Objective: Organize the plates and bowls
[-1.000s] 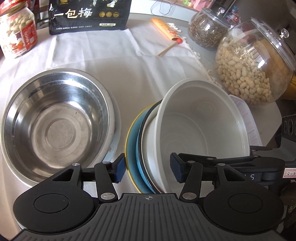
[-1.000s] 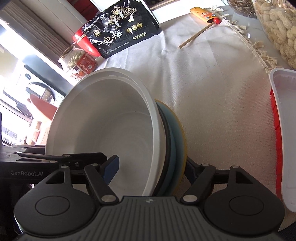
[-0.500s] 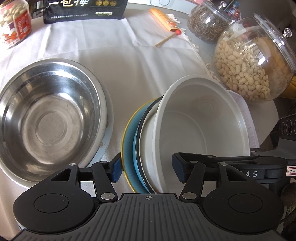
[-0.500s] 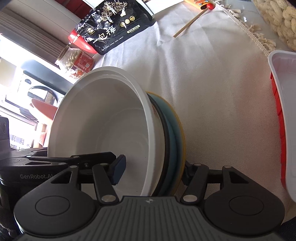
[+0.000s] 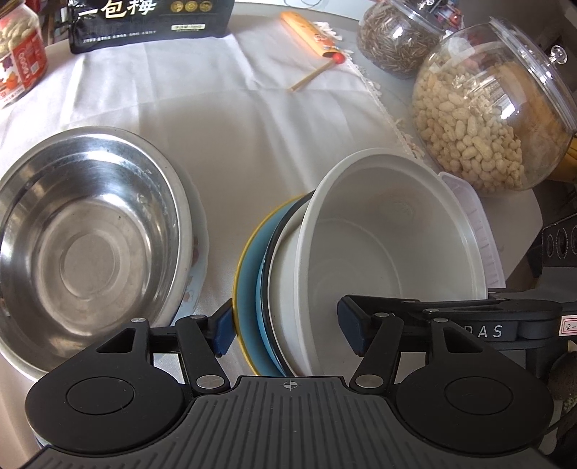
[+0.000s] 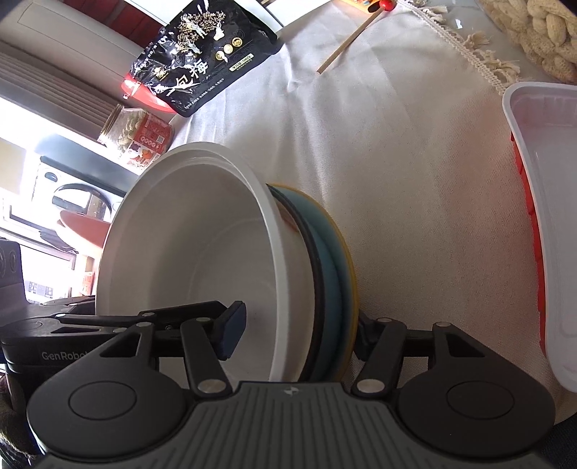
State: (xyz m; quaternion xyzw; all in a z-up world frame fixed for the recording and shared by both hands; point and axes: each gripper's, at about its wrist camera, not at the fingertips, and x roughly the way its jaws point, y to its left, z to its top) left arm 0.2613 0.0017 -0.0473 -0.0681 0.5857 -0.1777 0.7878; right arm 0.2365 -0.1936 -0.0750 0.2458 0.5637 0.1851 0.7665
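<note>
L tongs (image 5: 285, 330): jaws opening, pitched down | R tongs (image 6: 299, 333): jaws closing, pitched down

Both views are fisheye cameras mounted on the hand-held grippers, each looking forward and steeply down along its own two fingers, whose black linkages fill the bottom of the frame.

The left wrist view sits close above the bench (image 5: 252, 151), facing across its white cloth toward the black snack bag (image 5: 151, 21) at the upper left of the frame.

The right wrist view is just as near but rolled, so the bench (image 6: 414, 180) slants upward to the right.

Both views share the tilted white bowl (image 5: 389, 231) (image 6: 187, 245) with plates stacked behind it, the black bag (image 6: 202, 61), and the wooden stick (image 5: 313, 74) (image 6: 346, 41).
</note>
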